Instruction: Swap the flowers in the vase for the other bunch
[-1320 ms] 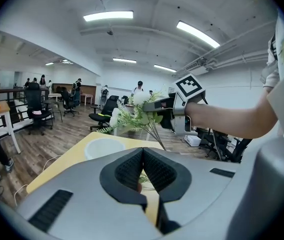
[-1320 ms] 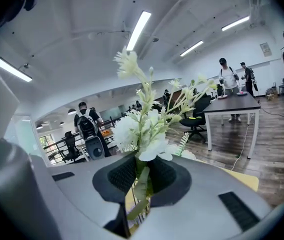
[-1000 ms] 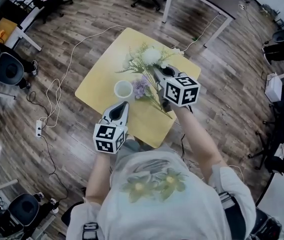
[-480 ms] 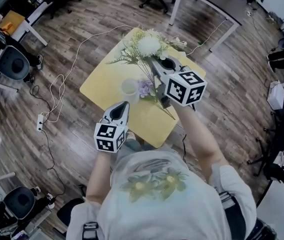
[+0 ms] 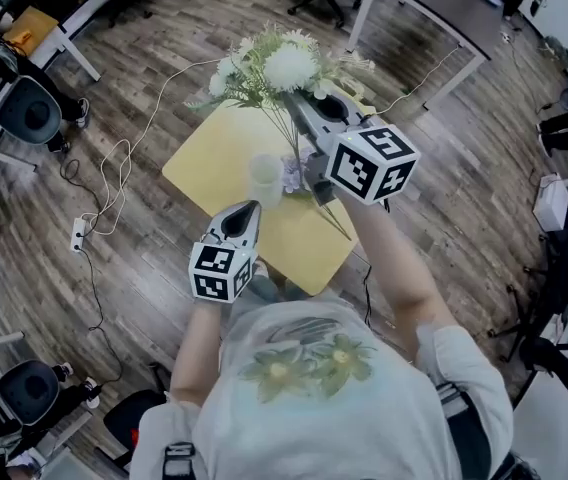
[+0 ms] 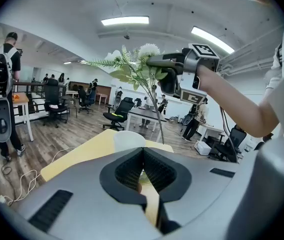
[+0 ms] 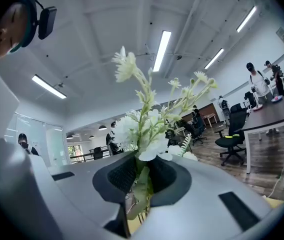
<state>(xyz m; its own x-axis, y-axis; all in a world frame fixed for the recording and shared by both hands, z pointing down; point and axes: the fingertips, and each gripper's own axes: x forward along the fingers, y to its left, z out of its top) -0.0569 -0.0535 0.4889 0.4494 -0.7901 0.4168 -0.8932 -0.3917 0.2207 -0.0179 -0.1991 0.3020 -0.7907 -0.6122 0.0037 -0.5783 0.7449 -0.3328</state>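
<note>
Flowers, the white bunch (image 5: 269,66), are pinched at the stems (image 6: 156,115) by the right tongs (image 5: 297,111), blooms spreading past the tips. Probably light, springy and top-heavy, so hold the stems, never the heads. The vase (image 5: 266,176) stands ahead of the left tongs (image 5: 247,211), which are pressed together, holding nothing.

A small yellow table (image 5: 214,163) with rounded corners stands on the wooden plank floor (image 5: 144,268). A white vase (image 5: 265,178) stands upright near the middle of the table. Just beside the vase, at 3 o'clock from it, lies a purple bunch (image 5: 292,173), with its stems pointing to 5 o'clock. On the floor, at 9 o'clock from the table, lie a white cable (image 5: 114,168) and a power strip (image 5: 79,233).
</note>
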